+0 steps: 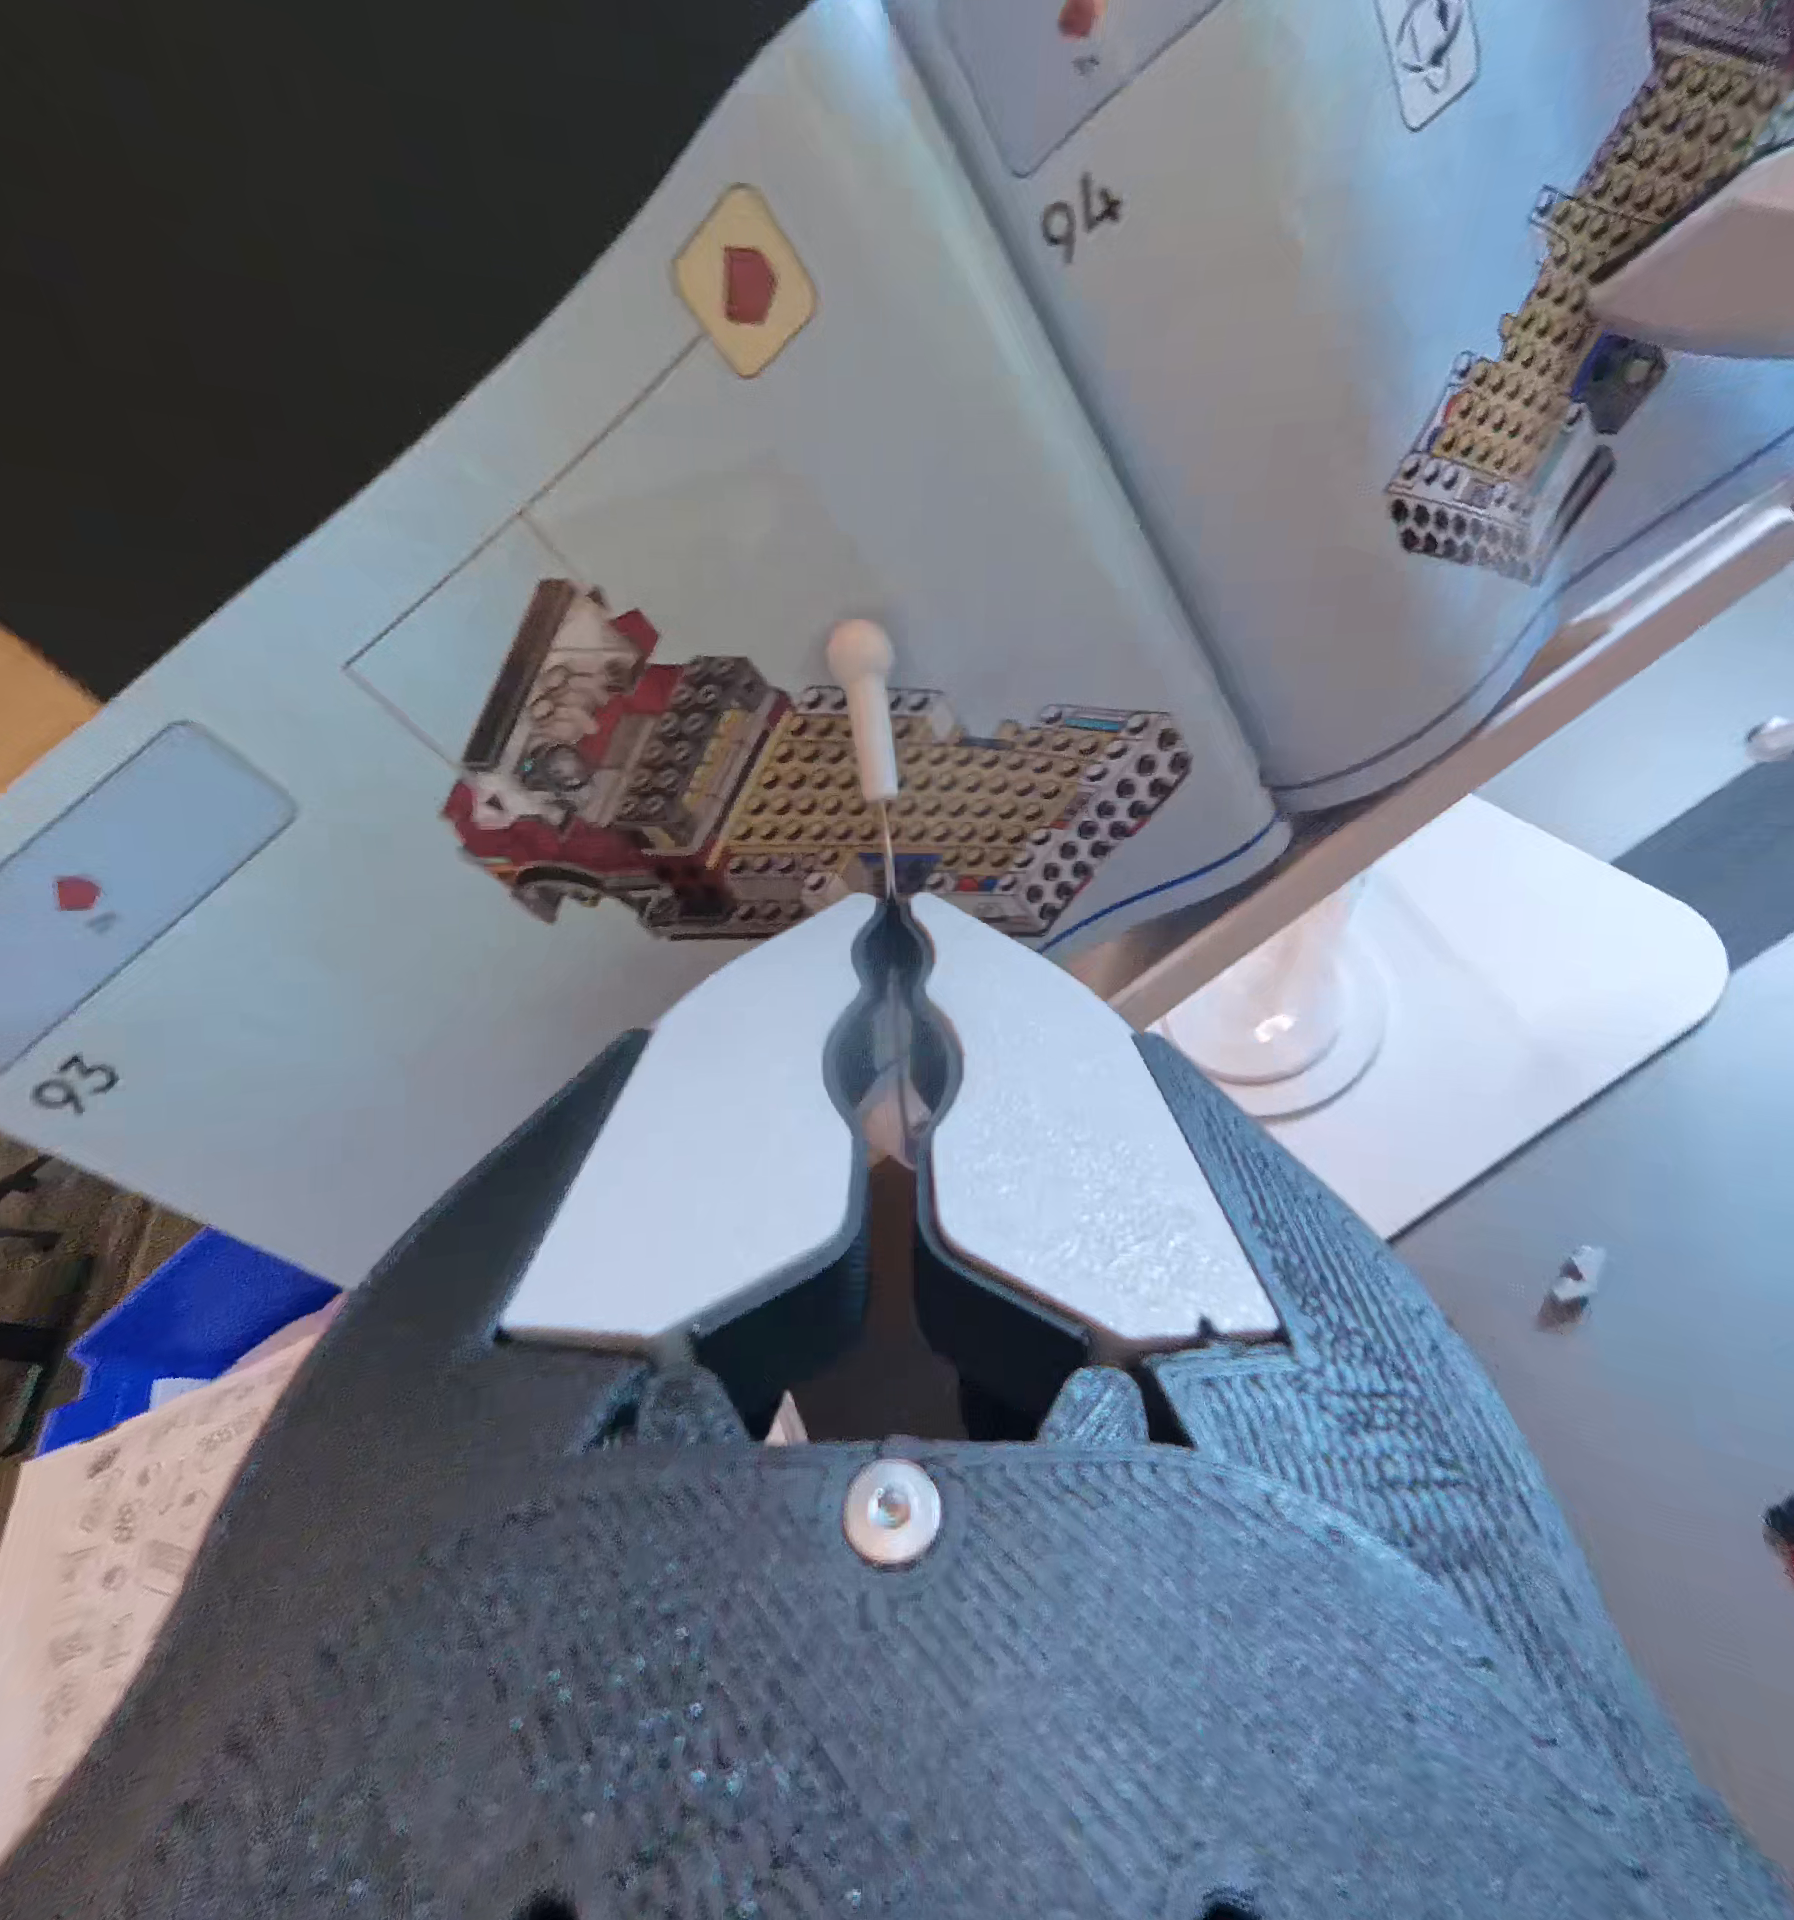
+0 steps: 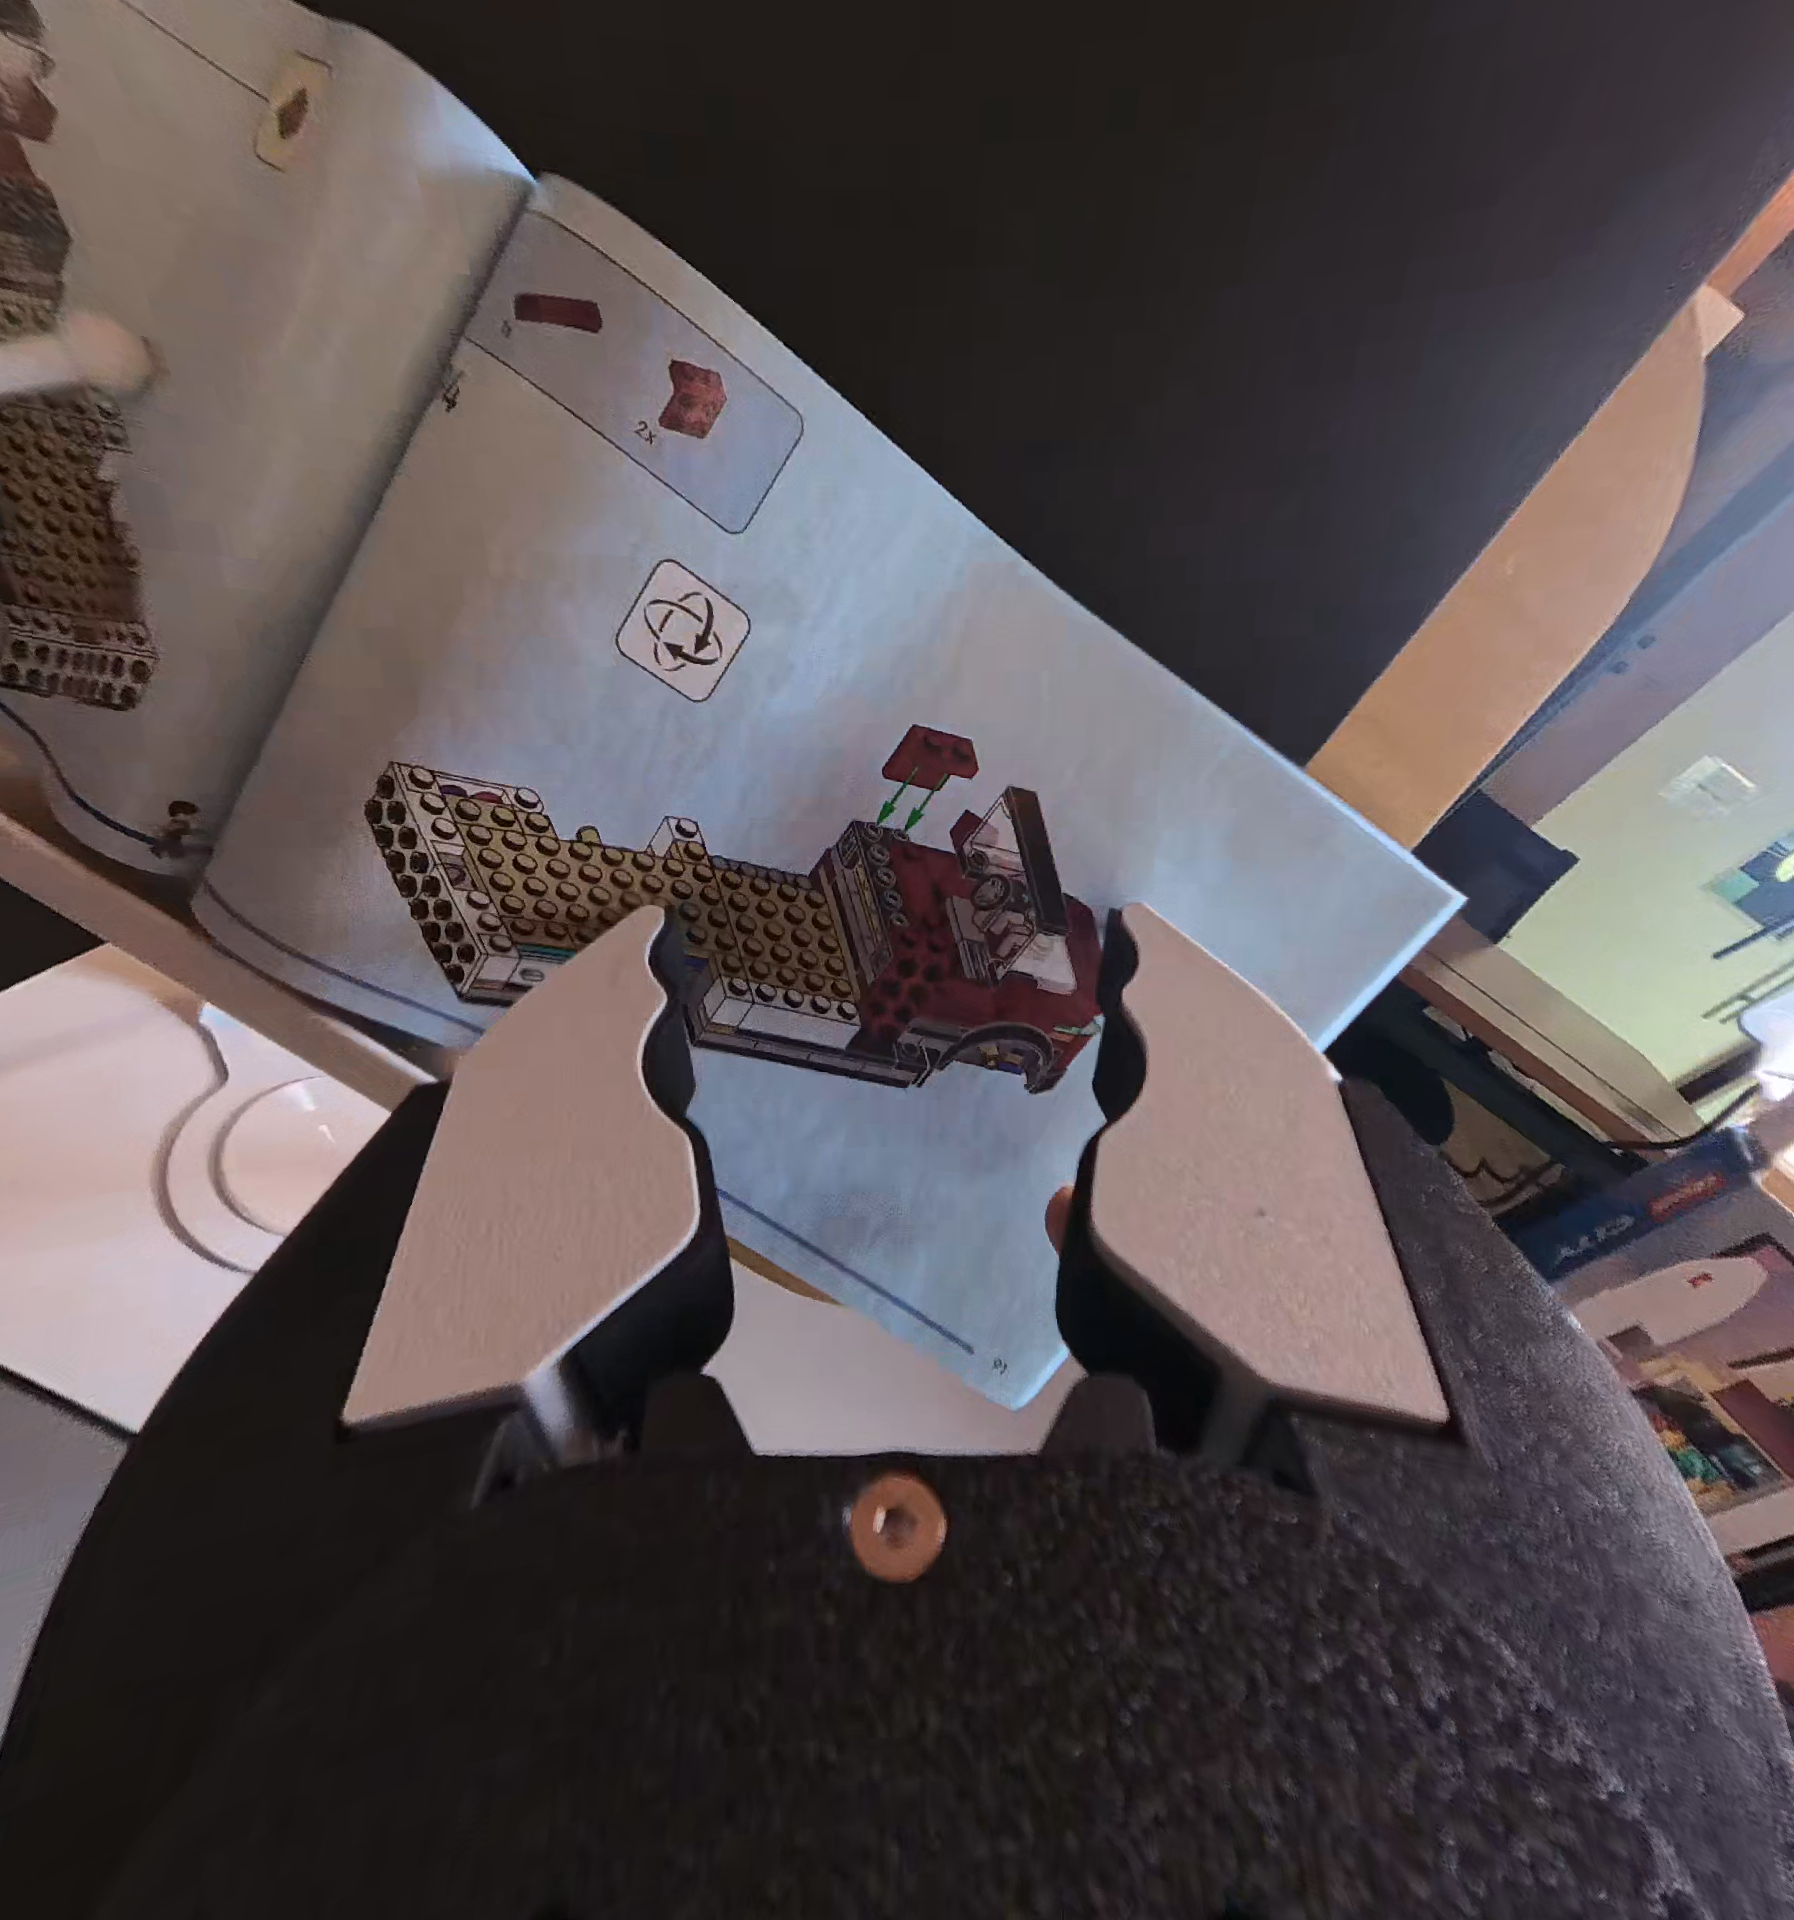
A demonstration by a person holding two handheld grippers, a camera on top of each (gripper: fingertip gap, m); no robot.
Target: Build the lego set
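Observation:
An open instruction booklet [image 1: 872, 468] with pictures of a brick truck leans on a stand. My left gripper [image 1: 888, 909] is shut on the thin metal wire of a page holder [image 1: 860, 707]. The wire runs out from between the fingertips to a white knobbed end that lies over the left page. My right gripper [image 2: 888, 925] is open and empty. It is close in front of the booklet's [image 2: 560, 520] right page, whose outer edge curves up off the stand. The pads touch nothing.
The stand has a wooden ledge [image 1: 1495, 665] and a white base [image 1: 1547, 987] on a grey table. A small white piece [image 1: 1573, 1273] lies on the table. A blue bin [image 1: 186, 1330] and a printed sheet [image 1: 93, 1558] are at lower left. Shelves with boxes [image 2: 1651, 1216] stand at the right.

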